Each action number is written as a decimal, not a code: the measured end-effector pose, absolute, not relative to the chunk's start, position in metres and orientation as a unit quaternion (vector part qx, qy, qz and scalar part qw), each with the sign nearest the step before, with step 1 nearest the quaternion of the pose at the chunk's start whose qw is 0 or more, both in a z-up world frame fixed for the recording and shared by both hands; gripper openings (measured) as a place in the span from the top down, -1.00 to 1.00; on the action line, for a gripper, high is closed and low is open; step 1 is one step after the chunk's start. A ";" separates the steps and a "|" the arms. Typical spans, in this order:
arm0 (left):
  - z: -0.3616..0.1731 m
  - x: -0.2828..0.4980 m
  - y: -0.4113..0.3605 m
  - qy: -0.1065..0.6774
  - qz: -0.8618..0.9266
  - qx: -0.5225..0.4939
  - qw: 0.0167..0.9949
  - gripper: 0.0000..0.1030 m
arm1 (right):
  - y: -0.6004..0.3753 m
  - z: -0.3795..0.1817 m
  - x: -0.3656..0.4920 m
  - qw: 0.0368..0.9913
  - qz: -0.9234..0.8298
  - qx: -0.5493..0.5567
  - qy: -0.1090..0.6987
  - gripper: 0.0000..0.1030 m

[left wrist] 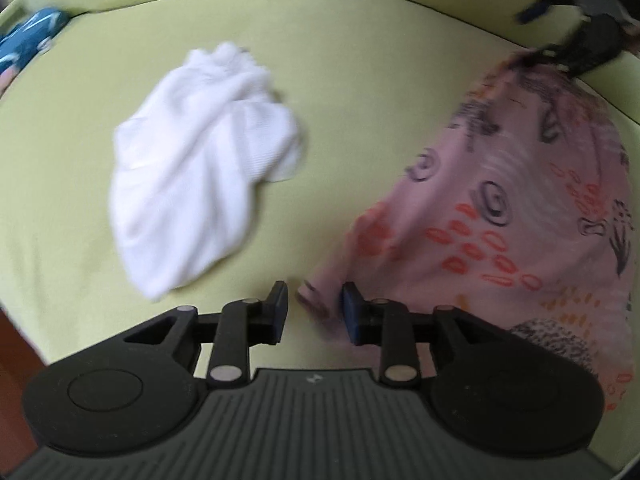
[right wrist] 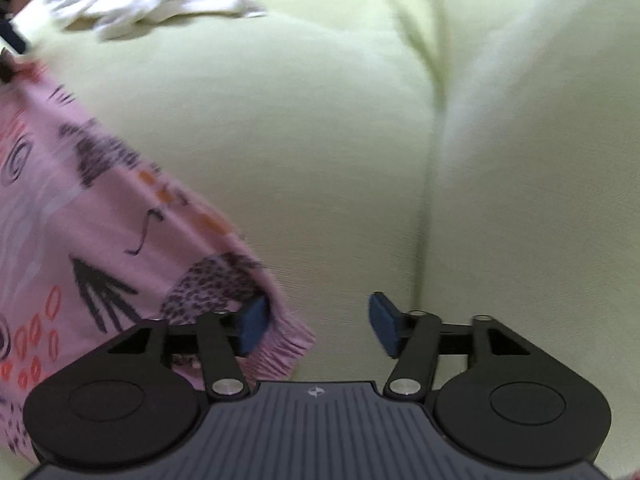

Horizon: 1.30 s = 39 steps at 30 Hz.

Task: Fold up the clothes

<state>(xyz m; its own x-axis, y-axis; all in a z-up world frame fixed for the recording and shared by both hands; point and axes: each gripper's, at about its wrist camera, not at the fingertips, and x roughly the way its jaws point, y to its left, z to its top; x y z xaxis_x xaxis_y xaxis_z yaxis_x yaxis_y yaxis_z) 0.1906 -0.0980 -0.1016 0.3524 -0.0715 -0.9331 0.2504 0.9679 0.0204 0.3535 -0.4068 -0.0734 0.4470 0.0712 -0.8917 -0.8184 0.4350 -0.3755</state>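
A pink garment [left wrist: 500, 208] printed with black and orange marks lies spread on a light green cushion [left wrist: 360, 60]. My left gripper [left wrist: 314, 312] hovers over its near corner; the corner sits between the slightly parted jaws, with a gap beside the left pad, so it is open. My right gripper [right wrist: 318, 324] is open wide, and the garment's ribbed hem [right wrist: 280, 348] lies under its left finger [right wrist: 254, 324], with nothing pinched. In the right wrist view the pink garment [right wrist: 80, 220] fills the left side. The right gripper [left wrist: 580, 20] also shows, blurred, at the garment's far edge.
A crumpled white garment [left wrist: 200, 160] lies on the cushion to the left of the pink one, and shows as white cloth [right wrist: 152, 0] at the top left. A seam [right wrist: 428, 184] divides two cushions. A blue patterned item [left wrist: 28, 36] sits at the far left edge.
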 end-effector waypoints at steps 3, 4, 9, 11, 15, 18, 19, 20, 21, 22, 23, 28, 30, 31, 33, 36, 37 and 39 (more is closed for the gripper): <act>-0.094 0.192 -0.074 0.581 -0.069 0.039 0.810 0.54 | -0.416 -0.055 0.337 0.775 0.248 -0.396 0.424 -0.50; -0.090 0.191 -0.069 0.586 -0.060 0.027 0.808 0.63 | -0.421 -0.047 0.329 0.792 0.230 -0.362 0.434 -0.50; -0.060 0.167 -0.086 0.572 -0.058 0.046 0.817 0.76 | -0.438 -0.026 0.250 0.829 0.221 -0.148 0.491 -0.18; -0.049 0.156 -0.100 0.564 -0.071 0.066 0.820 0.76 | -0.439 -0.034 0.210 0.819 0.215 -0.070 0.527 0.26; -0.032 0.129 -0.138 0.547 -0.123 0.148 0.815 0.75 | -0.456 -0.055 0.130 0.787 0.146 0.121 0.587 0.35; -0.032 0.114 -0.163 0.547 -0.205 0.204 0.786 0.71 | -0.473 -0.079 0.067 0.733 0.073 0.267 0.622 0.28; -0.033 0.111 -0.169 0.544 -0.237 0.224 0.773 0.71 | -0.476 -0.086 0.046 0.712 0.045 0.312 0.628 0.28; -0.035 0.105 -0.175 0.540 -0.264 0.250 0.759 0.71 | -0.474 -0.090 0.027 0.697 0.023 0.352 0.625 0.28; -0.040 0.103 -0.178 0.535 -0.290 0.273 0.745 0.71 | -0.471 -0.091 0.011 0.690 0.002 0.389 0.610 0.28; -0.046 0.104 -0.179 0.533 -0.318 0.288 0.729 0.71 | -0.467 -0.091 -0.004 0.683 -0.020 0.427 0.593 0.27; -0.052 0.103 -0.179 0.530 -0.345 0.298 0.715 0.71 | -0.461 -0.089 -0.014 0.684 -0.037 0.451 0.572 0.21; -0.049 0.085 -0.166 0.443 -0.486 0.379 0.651 0.68 | -0.406 -0.088 -0.039 0.713 -0.111 0.516 0.462 0.16; -0.051 0.080 -0.159 0.432 -0.514 0.396 0.626 0.64 | -0.386 -0.089 -0.039 0.720 -0.147 0.513 0.445 0.16; -0.054 0.076 -0.158 0.424 -0.525 0.407 0.616 0.64 | -0.382 -0.091 -0.038 0.723 -0.157 0.513 0.436 0.16; -0.057 0.065 -0.159 0.388 -0.548 0.431 0.603 0.64 | -0.376 -0.100 -0.037 0.723 -0.175 0.521 0.419 0.16; -0.064 0.045 -0.166 0.324 -0.582 0.454 0.592 0.61 | -0.375 -0.116 -0.032 0.712 -0.185 0.538 0.412 0.33; -0.067 0.037 -0.169 0.301 -0.592 0.463 0.586 0.60 | -0.377 -0.119 -0.031 0.708 -0.181 0.548 0.407 0.71; -0.074 0.020 -0.176 0.251 -0.613 0.481 0.575 0.57 | -0.384 -0.120 -0.032 0.694 -0.175 0.580 0.389 0.90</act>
